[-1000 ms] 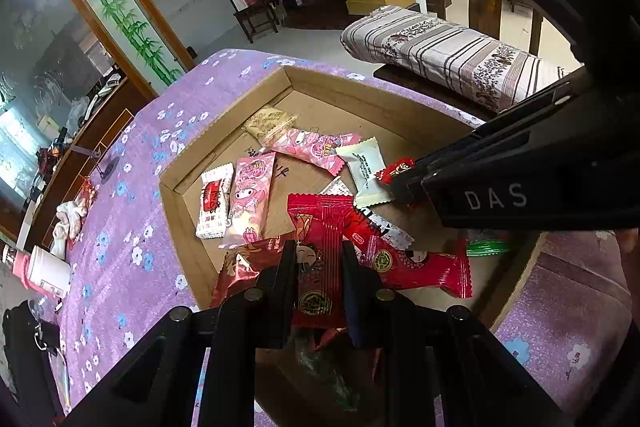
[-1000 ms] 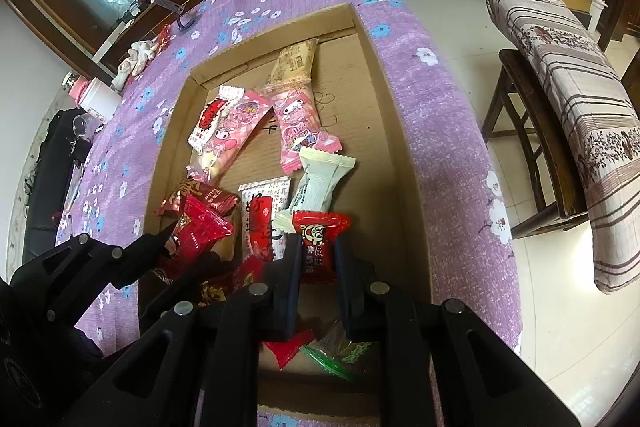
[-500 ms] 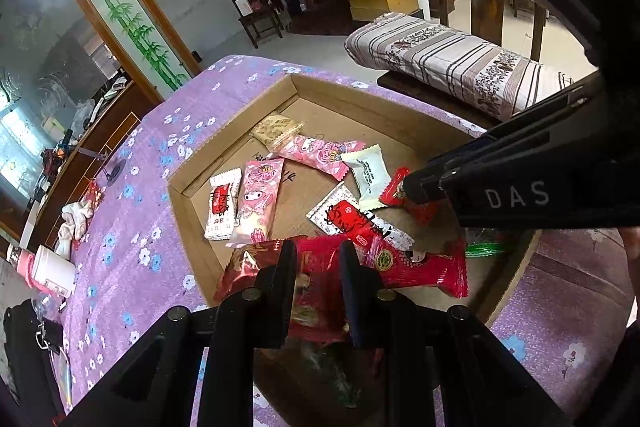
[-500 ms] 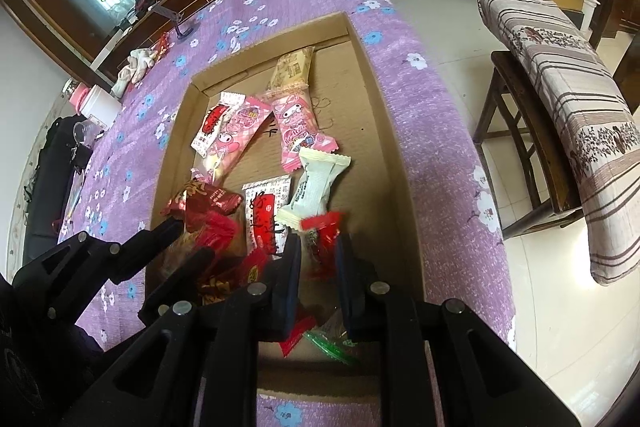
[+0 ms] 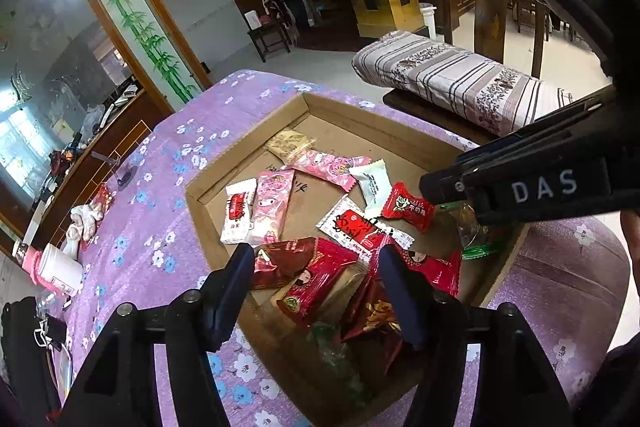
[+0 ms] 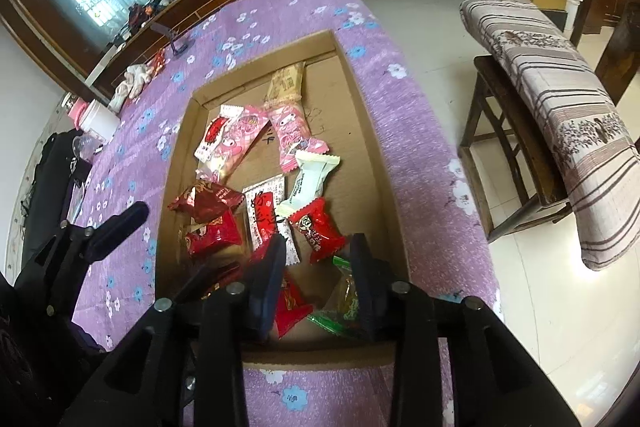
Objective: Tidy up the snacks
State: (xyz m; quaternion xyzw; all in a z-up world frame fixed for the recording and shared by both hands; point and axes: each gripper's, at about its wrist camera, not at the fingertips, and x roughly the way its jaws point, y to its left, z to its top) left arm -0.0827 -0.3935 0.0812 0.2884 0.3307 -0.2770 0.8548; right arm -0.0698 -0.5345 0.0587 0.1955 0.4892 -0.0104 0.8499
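Note:
A shallow cardboard tray [image 5: 200,223] [image 6: 378,163] on the table holds several wrapped snacks. My left gripper [image 5: 316,267] hangs over its near end with jaws opening. A long red packet [image 5: 316,287] lies loose on a heap of red wrappers below them, and the pads do not touch it. My right gripper [image 6: 318,251] is opening too. A small red candy [image 6: 318,229] [image 5: 406,205] lies on the tray floor just beyond its fingertips, free of them. Pink packets [image 5: 272,207] [image 6: 240,135] and a white one [image 5: 374,183] [image 6: 312,179] lie farther in.
The tray rests on a purple flowered tablecloth [image 6: 404,115] near the table's right edge. A pink-and-white bottle [image 5: 52,269], a white cloth [image 5: 82,223] and a black bag [image 6: 48,179] sit to the left. A wooden bench with a striped cushion [image 6: 560,95] stands beside the table.
Both grippers were shut on red packets and now stand open. The long red packet and the small red candy have dropped into the tray. Both grippers rose slightly.

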